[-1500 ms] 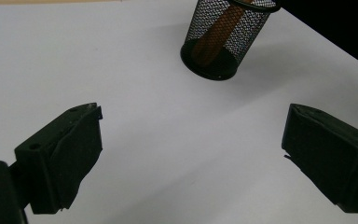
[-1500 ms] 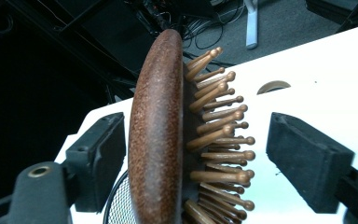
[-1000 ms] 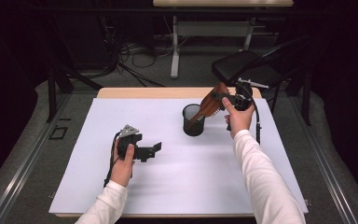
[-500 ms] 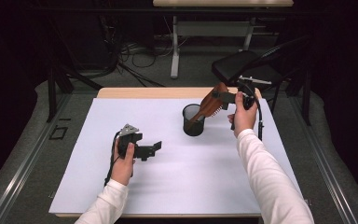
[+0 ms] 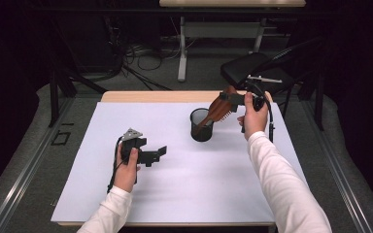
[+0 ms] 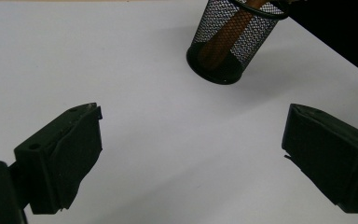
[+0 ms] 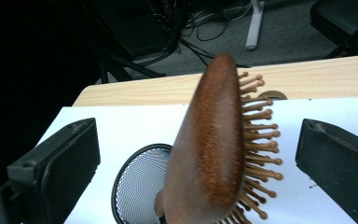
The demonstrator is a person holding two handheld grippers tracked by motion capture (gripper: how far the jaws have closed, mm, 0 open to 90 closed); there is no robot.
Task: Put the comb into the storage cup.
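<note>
Standing handle-down in the mesh cup [image 5: 202, 125], the wooden hairbrush [image 5: 219, 109] leans between our right hand-held gripper's [image 5: 239, 99] just-opened jaws, apparently untouched; rigid, light, smooth-backed, best pinched across its head. Left hand-held gripper [image 5: 158, 154] rests open on the surface [image 5: 184, 184].

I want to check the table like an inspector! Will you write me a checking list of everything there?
Surface: white sheet over a wooden table.
Job's things: wooden hairbrush stands handle-down, leaning, in the black mesh cup.
Clutter: nothing seen.
Grippers: right gripper open, its jaws have just been opening, with the brush head between them, apart from both pads; left gripper open, nothing between its jaws, low over the sheet.
Cables: one trails from each gripper; more lie on the floor behind the table.
Surroundings: dark room, black chair behind the table, a white desk leg.
</note>
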